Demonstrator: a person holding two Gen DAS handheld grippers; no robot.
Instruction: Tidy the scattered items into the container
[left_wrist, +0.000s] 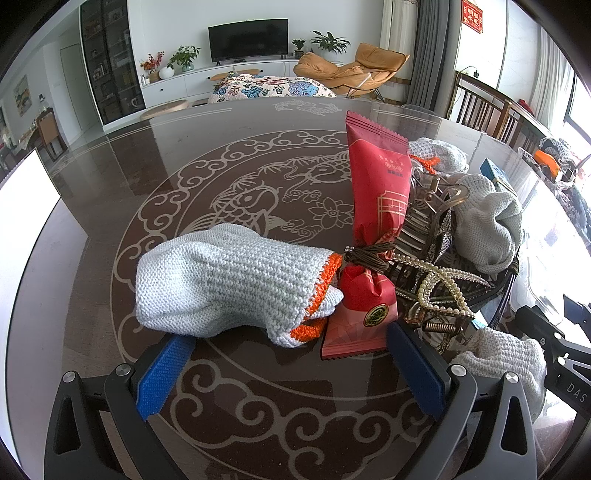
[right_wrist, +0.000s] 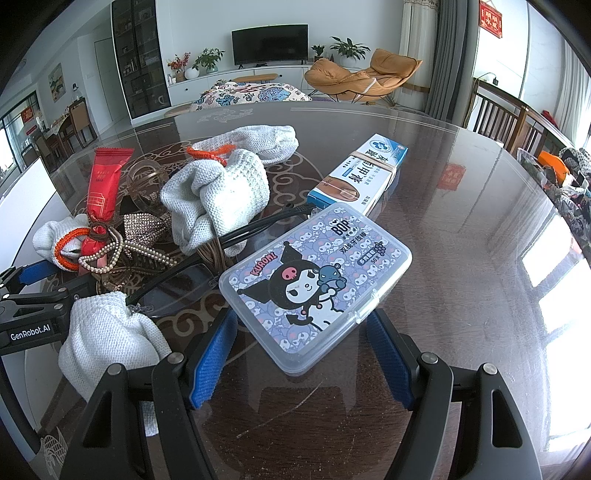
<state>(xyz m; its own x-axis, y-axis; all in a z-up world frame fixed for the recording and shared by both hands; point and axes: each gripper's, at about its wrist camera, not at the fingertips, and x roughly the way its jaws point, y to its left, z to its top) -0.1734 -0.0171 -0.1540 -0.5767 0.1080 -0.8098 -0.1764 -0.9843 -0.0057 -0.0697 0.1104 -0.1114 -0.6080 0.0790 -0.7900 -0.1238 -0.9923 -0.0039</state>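
A cluttered glass-topped round table (left_wrist: 110, 229) is shown with both handheld grippers poised over scattered items. At far left, a white knitted glove with an orange cuff (left_wrist: 229, 280) lies flat on the glass, and the left gripper (left_wrist: 284, 373) is held spread wide just before it, nothing between its blue pads. Beside the cuff, a red foil packet (left_wrist: 376, 206) tied with brown cord stands against a heap of hair clips, among them a pearl hair clip (left_wrist: 443, 284); more crumpled white gloves (left_wrist: 491, 221) are piled further right. In the right wrist view, the right gripper (right_wrist: 303, 358) is likewise held open, its pads flanking but apparently not yet pressing a clear plastic floss-pick box (right_wrist: 314, 280) printed with a cartoon figure; a blue medicine carton (right_wrist: 358, 173) lies behind it. No container is clearly seen in either view. For the step judged in hand, the box would best be gripped squarely across its narrow sides, since smooth plastic may slip.
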